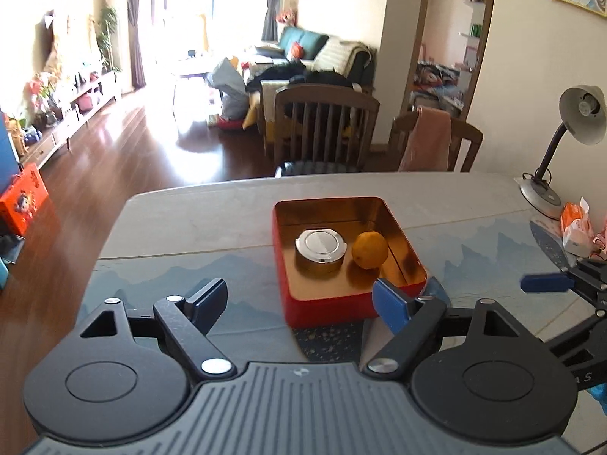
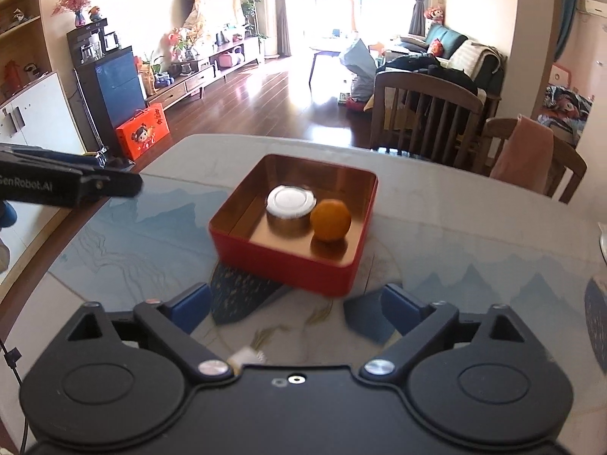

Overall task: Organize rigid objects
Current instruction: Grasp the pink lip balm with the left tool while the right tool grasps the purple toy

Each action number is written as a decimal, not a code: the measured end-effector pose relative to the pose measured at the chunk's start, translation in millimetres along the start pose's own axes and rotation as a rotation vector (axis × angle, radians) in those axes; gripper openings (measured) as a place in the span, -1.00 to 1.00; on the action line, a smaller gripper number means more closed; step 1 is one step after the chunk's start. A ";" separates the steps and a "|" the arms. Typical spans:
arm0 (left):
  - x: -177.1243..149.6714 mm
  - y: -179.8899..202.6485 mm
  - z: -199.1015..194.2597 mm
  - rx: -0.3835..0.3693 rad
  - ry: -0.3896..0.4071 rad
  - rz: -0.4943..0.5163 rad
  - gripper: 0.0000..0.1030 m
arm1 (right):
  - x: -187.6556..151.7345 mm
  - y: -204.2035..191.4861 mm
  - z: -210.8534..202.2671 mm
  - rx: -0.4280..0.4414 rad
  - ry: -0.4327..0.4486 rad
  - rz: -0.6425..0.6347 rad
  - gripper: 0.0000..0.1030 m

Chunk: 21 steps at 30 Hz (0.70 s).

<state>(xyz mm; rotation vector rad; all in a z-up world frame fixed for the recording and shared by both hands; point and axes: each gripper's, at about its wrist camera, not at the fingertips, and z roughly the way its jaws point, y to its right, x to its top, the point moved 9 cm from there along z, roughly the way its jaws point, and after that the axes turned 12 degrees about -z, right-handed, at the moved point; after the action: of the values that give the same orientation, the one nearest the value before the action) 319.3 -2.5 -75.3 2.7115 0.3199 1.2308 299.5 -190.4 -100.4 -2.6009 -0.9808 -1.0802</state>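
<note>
While both grippers, left (image 1: 303,303) and right (image 2: 296,309), hang spread and empty, a red square tin (image 1: 322,311) holds a round, apparently metal can (image 1: 320,252) beside an orange (image 1: 369,249).

Home, open living-dining room: dining table (image 1: 227,220) under fingers, wooden chairs (image 1: 326,129) beyond, sofa (image 1: 303,43), TV cabinet (image 2: 212,76), curtains (image 2: 282,7) further ahead.

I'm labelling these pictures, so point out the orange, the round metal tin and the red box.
orange (image 1: 369,249): left wrist view, middle of peel.
round metal tin (image 1: 321,243): left wrist view, lid centre.
red box (image 2: 280,261): right wrist view, near outer wall.
</note>
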 end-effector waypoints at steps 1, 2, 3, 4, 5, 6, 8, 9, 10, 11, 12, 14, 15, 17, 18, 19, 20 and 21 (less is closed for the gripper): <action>-3.7 -1.5 -4.4 -0.002 0.005 -0.002 0.64 | -5.2 -3.7 -2.8 0.003 -0.002 0.003 0.94; -8.6 -3.3 -8.6 -0.003 0.009 -0.003 0.64 | -10.6 -7.5 -4.9 0.006 -0.005 0.006 0.96; -13.3 -4.4 -12.1 -0.004 0.009 0.002 0.64 | -16.1 -11.2 -7.5 0.008 -0.010 0.008 0.98; -18.5 -5.4 -15.7 -0.002 0.010 0.010 0.65 | -20.4 -16.2 -10.8 0.010 -0.013 0.010 0.99; -23.0 -7.2 -18.6 -0.002 0.012 0.020 0.65 | -25.7 -20.4 -12.9 0.015 -0.014 0.012 0.99; -29.4 -8.0 -22.1 -0.004 0.010 0.032 0.65 | -30.9 -25.3 -15.0 0.017 -0.018 0.012 0.99; -43.7 -9.8 -27.5 -0.006 0.001 0.045 0.65 | -39.8 -34.5 -18.8 0.021 -0.025 0.013 0.99; -50.5 -11.0 -29.8 -0.007 -0.008 0.051 0.65 | -44.5 -39.2 -19.5 0.026 -0.030 0.014 0.99; -59.5 -12.9 -32.8 -0.012 -0.020 0.059 0.65 | -49.6 -44.7 -21.0 0.029 -0.034 0.015 0.99; -67.2 -13.3 -34.6 -0.016 -0.030 0.067 0.65 | -53.8 -49.4 -22.1 0.030 -0.038 0.017 0.99; -75.5 -13.9 -36.7 -0.019 -0.039 0.075 0.65 | -58.3 -54.1 -22.5 0.028 -0.045 0.017 0.99; -91.8 -13.7 -40.0 -0.030 -0.059 0.089 0.65 | -66.0 -62.2 -22.8 0.026 -0.065 0.011 0.99; -99.3 -13.7 -41.4 -0.036 -0.071 0.094 0.65 | -70.7 -66.6 -22.0 0.022 -0.077 0.007 0.99; -114.9 -13.6 -43.4 -0.051 -0.093 0.104 0.65 | -78.9 -74.3 -21.1 0.025 -0.094 0.007 0.99; -122.7 -13.5 -43.4 -0.058 -0.106 0.110 0.65 | -82.5 -77.2 -20.5 0.028 -0.101 0.013 0.99; -130.3 -13.7 -44.2 -0.060 -0.116 0.114 0.65 | -85.9 -79.7 -20.0 0.031 -0.107 0.021 0.99; -137.9 -14.1 -43.8 -0.061 -0.124 0.116 0.65 | -88.9 -81.5 -19.6 0.032 -0.111 0.030 0.99; -145.2 -14.8 -43.3 -0.064 -0.135 0.116 0.65 | -92.0 -83.7 -19.0 0.033 -0.116 0.038 0.99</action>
<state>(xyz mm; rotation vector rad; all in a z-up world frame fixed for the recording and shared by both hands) 191.5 -22.9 -155.5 2.7742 0.1063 1.0584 187.8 -180.0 -157.5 -2.6700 -0.9594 -0.9060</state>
